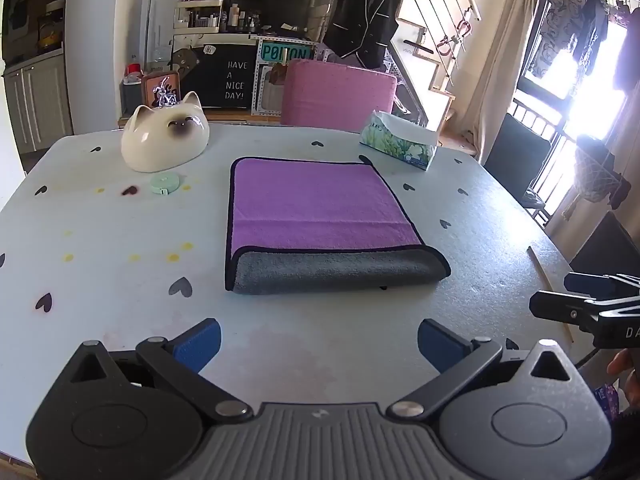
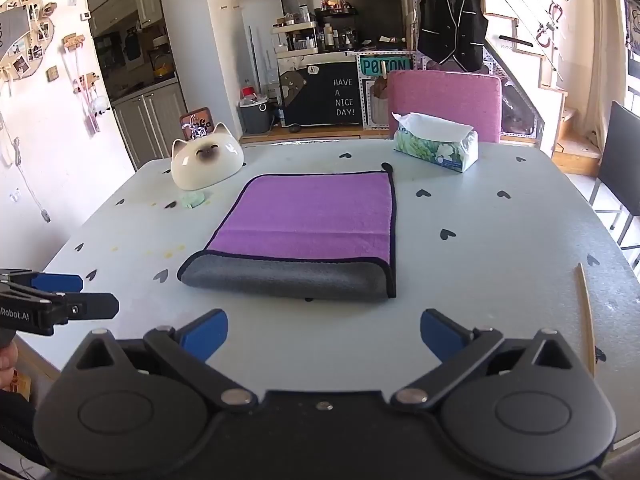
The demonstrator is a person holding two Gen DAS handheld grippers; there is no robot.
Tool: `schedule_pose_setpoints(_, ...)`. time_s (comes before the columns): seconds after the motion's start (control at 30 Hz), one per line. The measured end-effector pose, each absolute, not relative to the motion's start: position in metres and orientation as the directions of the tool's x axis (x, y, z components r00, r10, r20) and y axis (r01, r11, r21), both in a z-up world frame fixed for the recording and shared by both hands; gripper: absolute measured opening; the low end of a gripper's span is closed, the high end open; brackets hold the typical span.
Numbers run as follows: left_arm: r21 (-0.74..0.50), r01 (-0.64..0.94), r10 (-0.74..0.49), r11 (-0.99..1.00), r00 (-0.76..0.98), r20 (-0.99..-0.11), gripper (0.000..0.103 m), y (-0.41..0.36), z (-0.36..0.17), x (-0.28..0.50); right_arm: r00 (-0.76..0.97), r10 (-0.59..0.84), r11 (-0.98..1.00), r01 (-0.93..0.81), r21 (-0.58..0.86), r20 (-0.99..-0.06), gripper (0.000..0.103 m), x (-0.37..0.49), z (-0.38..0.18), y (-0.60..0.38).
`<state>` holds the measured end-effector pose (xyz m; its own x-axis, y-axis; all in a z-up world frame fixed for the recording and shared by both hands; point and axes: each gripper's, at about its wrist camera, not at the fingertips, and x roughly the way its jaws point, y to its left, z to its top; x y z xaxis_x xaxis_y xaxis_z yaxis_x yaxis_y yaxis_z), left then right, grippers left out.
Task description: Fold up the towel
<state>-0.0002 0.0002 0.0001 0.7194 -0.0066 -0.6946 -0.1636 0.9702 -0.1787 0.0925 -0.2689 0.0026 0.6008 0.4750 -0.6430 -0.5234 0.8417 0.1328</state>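
Purple-and-grey microfibre towel (image 1: 320, 216) lying flat mid-worktop (image 1: 100, 288), near edge rolled over, grey side up, fold running left to right. Straight ahead, apart from both: left claw (image 1: 318, 344) and right claw (image 2: 324, 334), wide open, empty, about equally near.

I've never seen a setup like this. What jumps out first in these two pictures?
The purple towel in the middle of the table stands out, its near edge turned over to show a grey underside. Behind it to the left sits a cream cat-shaped dish, and to the right a tissue pack. In the foreground the left gripper and right gripper hang open, holding nothing.
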Motion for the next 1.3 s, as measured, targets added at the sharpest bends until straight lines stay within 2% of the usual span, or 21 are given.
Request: schedule_pose_setpoints(1.3, -0.185, -0.16, -0.014, 0.97, 0.717, -0.697, 0.103, 0.0012, -0.0037, 0.0016, 0.599, 0.479, 0.839, -0.527, 0.134, -0.642, 0.103, 0.0934, 0.0013, -0.2668)
